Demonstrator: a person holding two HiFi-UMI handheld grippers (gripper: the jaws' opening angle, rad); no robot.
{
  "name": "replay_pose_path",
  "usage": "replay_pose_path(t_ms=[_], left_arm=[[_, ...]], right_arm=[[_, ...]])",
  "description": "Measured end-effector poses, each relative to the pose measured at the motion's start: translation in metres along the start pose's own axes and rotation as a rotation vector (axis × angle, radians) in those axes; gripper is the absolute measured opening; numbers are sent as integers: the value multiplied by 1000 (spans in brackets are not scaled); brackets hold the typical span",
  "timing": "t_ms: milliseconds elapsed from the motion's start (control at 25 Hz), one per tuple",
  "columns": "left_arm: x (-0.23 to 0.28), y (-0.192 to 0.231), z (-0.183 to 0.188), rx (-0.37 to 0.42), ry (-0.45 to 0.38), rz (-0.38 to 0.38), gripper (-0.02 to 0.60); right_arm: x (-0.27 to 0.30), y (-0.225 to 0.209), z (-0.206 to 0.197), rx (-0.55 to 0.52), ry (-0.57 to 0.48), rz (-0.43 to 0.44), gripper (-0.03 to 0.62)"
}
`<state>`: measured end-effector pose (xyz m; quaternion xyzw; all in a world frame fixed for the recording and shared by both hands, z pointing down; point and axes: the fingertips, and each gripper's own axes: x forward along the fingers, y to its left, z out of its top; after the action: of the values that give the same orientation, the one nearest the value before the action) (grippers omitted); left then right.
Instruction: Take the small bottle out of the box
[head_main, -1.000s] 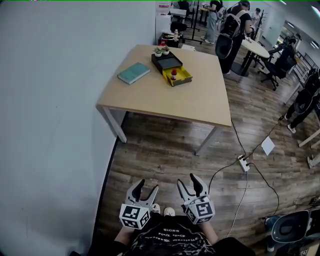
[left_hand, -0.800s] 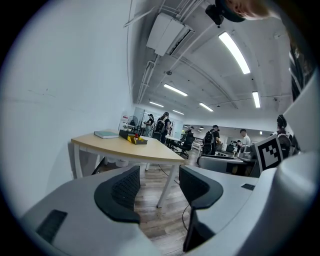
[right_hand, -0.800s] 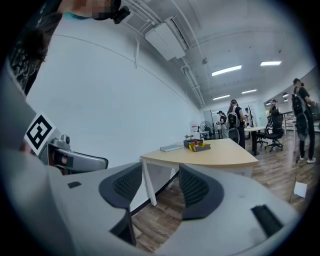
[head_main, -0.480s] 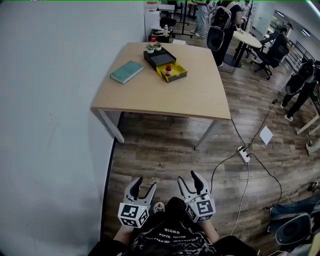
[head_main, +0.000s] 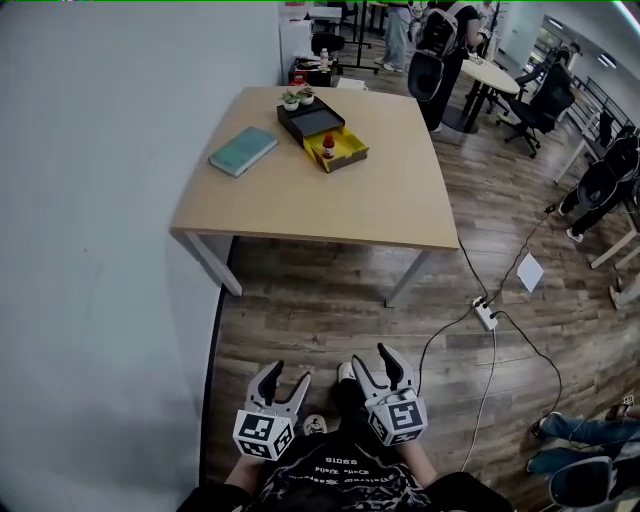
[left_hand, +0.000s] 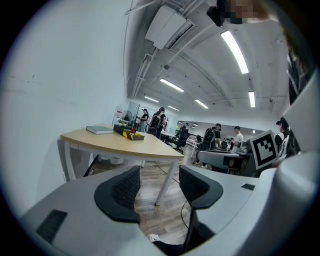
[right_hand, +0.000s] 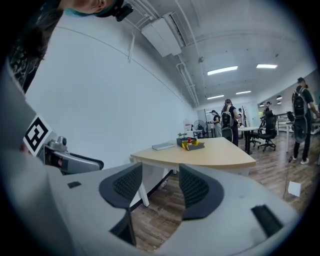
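A small red-capped bottle (head_main: 327, 150) stands in the yellow drawer (head_main: 342, 153) pulled out of a black box (head_main: 310, 120) at the far side of the wooden table (head_main: 320, 200). The bottle also shows far off in the left gripper view (left_hand: 132, 132) and the right gripper view (right_hand: 189, 142). Both grippers are held low over the floor, close to my body, well short of the table. My left gripper (head_main: 280, 378) (left_hand: 157, 190) is open and empty. My right gripper (head_main: 381, 362) (right_hand: 160, 189) is open and empty too.
A teal book (head_main: 243, 150) lies left of the box, and two little potted plants (head_main: 298, 97) stand on its back end. A grey wall runs along the left. A power strip (head_main: 485, 317) and cables lie on the floor at right. People and chairs stand beyond the table.
The table and its box have shifted left and a little closer in the head view as I walk. Both grippers stay open, low by my body.
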<state>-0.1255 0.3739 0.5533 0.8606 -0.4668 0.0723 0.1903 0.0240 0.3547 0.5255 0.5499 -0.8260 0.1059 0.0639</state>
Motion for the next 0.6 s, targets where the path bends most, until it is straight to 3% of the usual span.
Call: replay_pose_path(t_ms=[240, 600], left_arm=[[50, 4, 29, 16, -38, 22, 250], [126, 4, 50, 27, -27, 57, 250]], right_arm=[[41, -40, 22, -15, -9, 22, 242], [99, -89, 37, -51, 5, 104, 241]])
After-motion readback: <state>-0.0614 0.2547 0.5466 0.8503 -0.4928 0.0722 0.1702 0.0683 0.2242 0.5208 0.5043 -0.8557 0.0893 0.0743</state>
